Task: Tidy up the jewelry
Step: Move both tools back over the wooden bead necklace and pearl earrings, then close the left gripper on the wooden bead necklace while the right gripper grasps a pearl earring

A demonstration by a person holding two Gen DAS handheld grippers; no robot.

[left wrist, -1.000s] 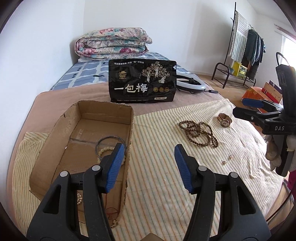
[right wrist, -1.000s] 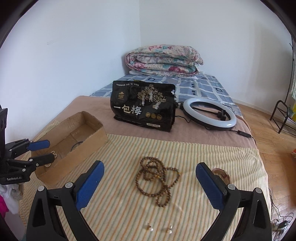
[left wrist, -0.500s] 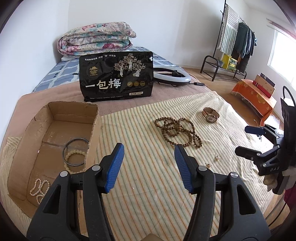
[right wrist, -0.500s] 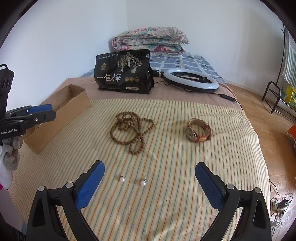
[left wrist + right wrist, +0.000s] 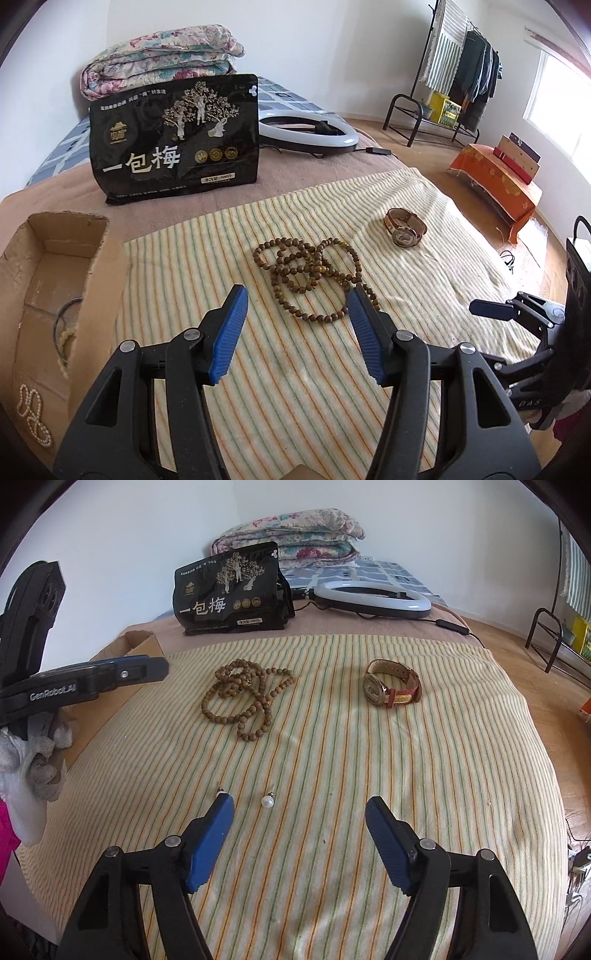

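Both grippers have come down and forward over the striped cloth since a second ago, and the box has slid off toward the left of the left wrist view. On the cloth lie a coil of wooden beads, a watch well to its right, and nearer the person two pearl earrings: one lies bare, the other is almost hidden at the tip of the right gripper's left pad. The right gripper is closing, its jaws apart, nothing between the pads. The left gripper hangs half open and empty just short of the beads. The box, open-topped cardboard at the cloth's left edge, holds a dark bangle, a pale bead bracelet and a pearl strand. Beyond the cloth stands a black pouch, with a ring light beside it and a folded quilt behind.
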